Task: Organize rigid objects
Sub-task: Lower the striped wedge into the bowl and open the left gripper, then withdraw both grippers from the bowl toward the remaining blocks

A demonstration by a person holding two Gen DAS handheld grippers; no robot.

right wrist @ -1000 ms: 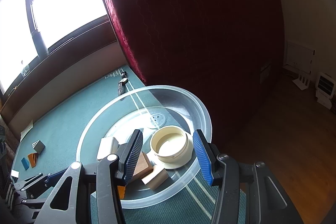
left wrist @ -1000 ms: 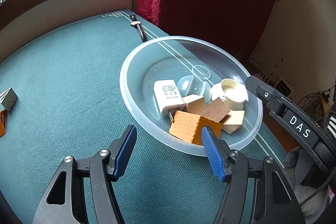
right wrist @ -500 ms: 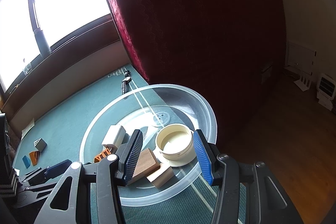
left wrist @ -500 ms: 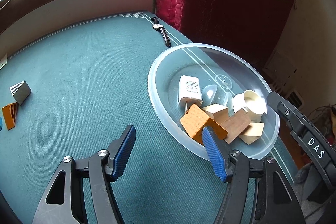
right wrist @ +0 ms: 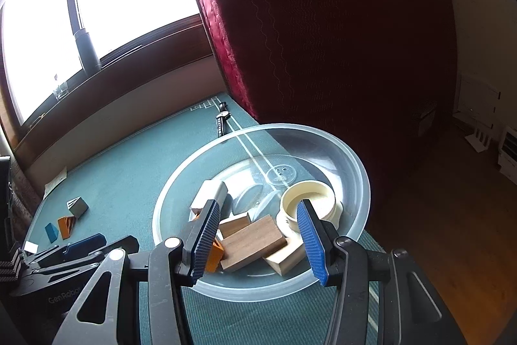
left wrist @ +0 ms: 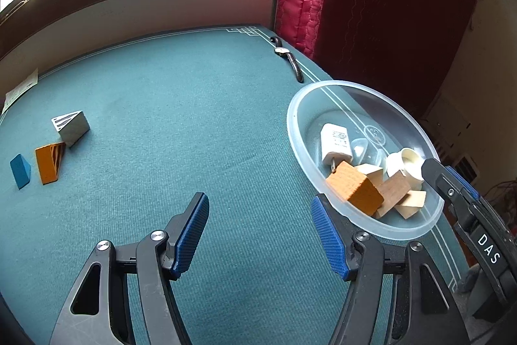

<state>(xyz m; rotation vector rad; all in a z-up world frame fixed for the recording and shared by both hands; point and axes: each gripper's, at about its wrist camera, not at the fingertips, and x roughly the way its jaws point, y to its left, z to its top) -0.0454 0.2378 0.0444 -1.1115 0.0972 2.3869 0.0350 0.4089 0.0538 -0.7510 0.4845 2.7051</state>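
We are holding the left tongs (left wrist: 260,235) spread and empty over the green worktop (left wrist: 168,125), just beside the near rim of the clear bowl (left wrist: 292,131). We are keeping the right tongs (right wrist: 258,240) parted above that bowl, pinching nothing; "DAS" is showing on one arm, "GenRobo" on the other. Inside the bowl are lying an orange block (left wrist: 353,188), wooden blocks (right wrist: 253,241), a white charger (left wrist: 336,143) with unreadable print, and a cream tub (right wrist: 307,201). Well left of the bowl are sitting a blue wedge (left wrist: 20,170), an orange wedge (left wrist: 49,162) and a grey wedge (left wrist: 72,126). Beyond the bowl a wristwatch (left wrist: 289,57) is lying.
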